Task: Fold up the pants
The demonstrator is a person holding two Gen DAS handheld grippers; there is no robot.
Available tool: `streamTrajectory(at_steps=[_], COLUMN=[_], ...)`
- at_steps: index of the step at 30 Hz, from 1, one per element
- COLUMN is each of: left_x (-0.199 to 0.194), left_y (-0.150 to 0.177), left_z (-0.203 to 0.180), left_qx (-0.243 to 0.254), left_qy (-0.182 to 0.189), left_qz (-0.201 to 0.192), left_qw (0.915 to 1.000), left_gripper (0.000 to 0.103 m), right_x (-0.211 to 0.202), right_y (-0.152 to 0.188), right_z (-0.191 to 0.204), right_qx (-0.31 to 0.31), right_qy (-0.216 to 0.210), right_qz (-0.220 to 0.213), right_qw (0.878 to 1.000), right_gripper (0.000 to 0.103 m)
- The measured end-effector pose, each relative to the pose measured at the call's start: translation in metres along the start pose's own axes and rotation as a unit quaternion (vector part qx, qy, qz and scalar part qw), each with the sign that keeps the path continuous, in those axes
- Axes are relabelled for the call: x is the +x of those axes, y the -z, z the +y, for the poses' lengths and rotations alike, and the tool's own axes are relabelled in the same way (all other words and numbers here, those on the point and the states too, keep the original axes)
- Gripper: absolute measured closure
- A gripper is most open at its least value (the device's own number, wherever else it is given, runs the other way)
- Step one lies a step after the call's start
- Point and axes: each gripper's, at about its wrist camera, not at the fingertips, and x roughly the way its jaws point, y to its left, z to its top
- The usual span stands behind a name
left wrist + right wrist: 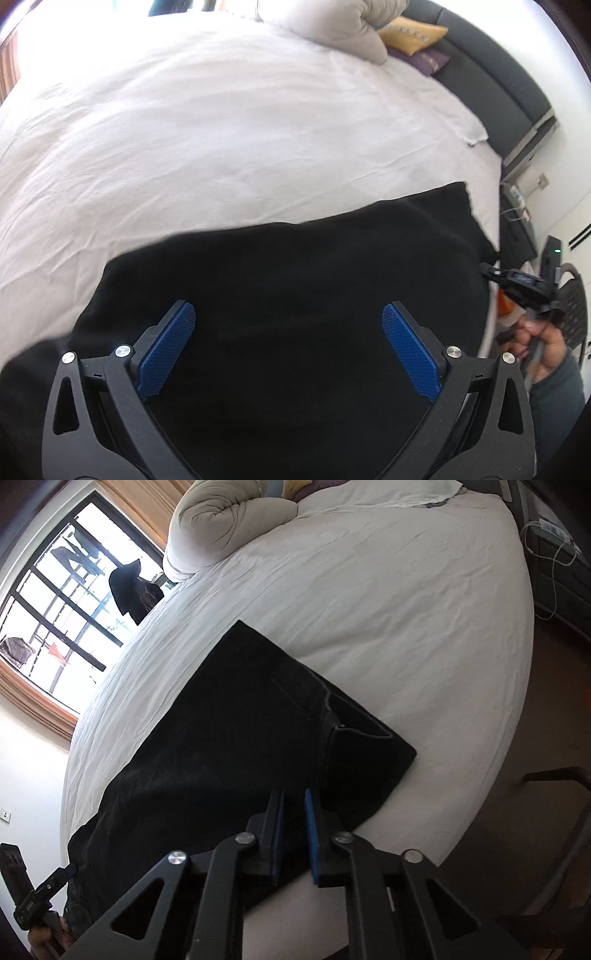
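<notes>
Left gripper (288, 347): jaws spread wide, holding nothing, hovering over the dark cloth. Right gripper (293, 834): jaws narrow, a small gap between the blue pads; whether cloth is pinched there cannot be told. Black pants (236, 731): lying flat on the white bed (388, 609) near its front edge, waistband and pocket seam toward the right gripper, one leg end running off toward the left gripper. Rolled duvet (221, 520): far end of bed, well apart. Step in hand, judged: taking hold for a fold. Advice: grip both layers at matching edges, lift evenly, keep the cloth taut, lay edges in line.
</notes>
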Motion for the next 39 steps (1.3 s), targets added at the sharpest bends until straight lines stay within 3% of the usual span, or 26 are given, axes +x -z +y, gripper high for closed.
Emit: streamTrajectory(at_steps=[2,4,5,6,8,9,11,14,17,20,21,23,24,26,28,30,34,37,39], left_x=[0.02,0.021,0.018,0.015,0.004,-0.002,-0.019,-0.046,-0.039,-0.003,0.008,0.016,0.016,0.008,-0.006,-0.023,-0.004,0.055,0.068], left_y=[-0.011,-0.02,-0.026,-0.031,-0.035,-0.034,-0.028,-0.01,0.005,0.007,0.005,-0.003,-0.008,-0.019,-0.028,-0.033,-0.028,-0.01,-0.014], left_z=[0.018,0.029,0.034,0.041,0.057,0.061,0.059,0.036,0.016,0.025,0.034,0.058,0.068,0.087,0.094,0.069,-0.009,-0.017,0.001], left_qx=[-0.012,-0.024,-0.033,-0.044,-0.082,-0.091,-0.094,-0.069,-0.05,-0.065,-0.079,-0.116,-0.129,-0.137,-0.148,-0.103,-0.02,-0.038,-0.099], left_qy=[0.008,0.028,0.02,0.004,-0.008,-0.01,0.008,0.079,0.118,0.11,0.117,0.123,0.119,0.066,0.047,0.073,0.144,0.137,0.178], left_qz=[0.016,0.007,-0.003,-0.011,-0.016,-0.02,-0.031,-0.041,-0.012,0.023,0.033,0.029,0.024,0.004,-0.004,-0.018,0.025,0.091,0.083], left_qw=[0.9998,0.9993,0.9993,0.9989,0.9965,0.9956,0.995,0.9936,0.9917,0.9915,0.9895,0.9852,0.9842,0.9883,0.9879,0.9919,0.989,0.9856,0.9755], left_gripper=[0.001,0.001,0.007,0.016,0.056,0.061,0.063,0.063,0.063,0.064,0.069,0.094,0.094,0.094,0.094,0.094,0.094,0.095,0.096], right_x=[0.0,-0.001,-0.002,-0.003,-0.003,-0.004,-0.005,-0.003,0.0,0.0,0.0,0.0,0.0,0.0,0.001,0.0,0.002,0.001,0.001], right_y=[-0.001,-0.001,-0.001,-0.001,-0.001,0.0,0.001,0.002,-0.001,-0.002,-0.003,-0.003,-0.003,-0.004,-0.004,-0.004,-0.003,-0.003,-0.005], right_z=[-0.007,-0.008,-0.008,-0.008,-0.008,-0.007,-0.006,-0.001,0.002,0.004,0.003,0.002,0.002,0.002,0.003,0.005,0.006,0.006,0.004], right_qx=[0.011,0.006,0.003,0.001,0.003,0.004,0.005,0.005,0.003,0.0,-0.001,-0.005,-0.007,-0.008,-0.008,-0.008,-0.004,-0.006,-0.003], right_qy=[-0.007,-0.006,-0.005,-0.003,-0.001,0.0,0.003,0.006,0.009,0.012,0.011,0.01,0.009,0.009,0.01,0.012,0.012,0.013,0.007], right_qz=[0.003,0.004,0.004,0.005,0.005,0.004,0.004,0.003,0.003,0.005,0.005,0.008,0.009,0.012,0.011,0.01,0.006,0.008,0.011], right_qw=[1.0,1.0,1.0,1.0,1.0,1.0,1.0,1.0,1.0,1.0,1.0,1.0,1.0,1.0,1.0,1.0,1.0,1.0,1.0], right_gripper=[0.103,0.103,0.103,0.103,0.103,0.103,0.103,0.103,0.103,0.103,0.103,0.103,0.103,0.103,0.103,0.103,0.103,0.103,0.103])
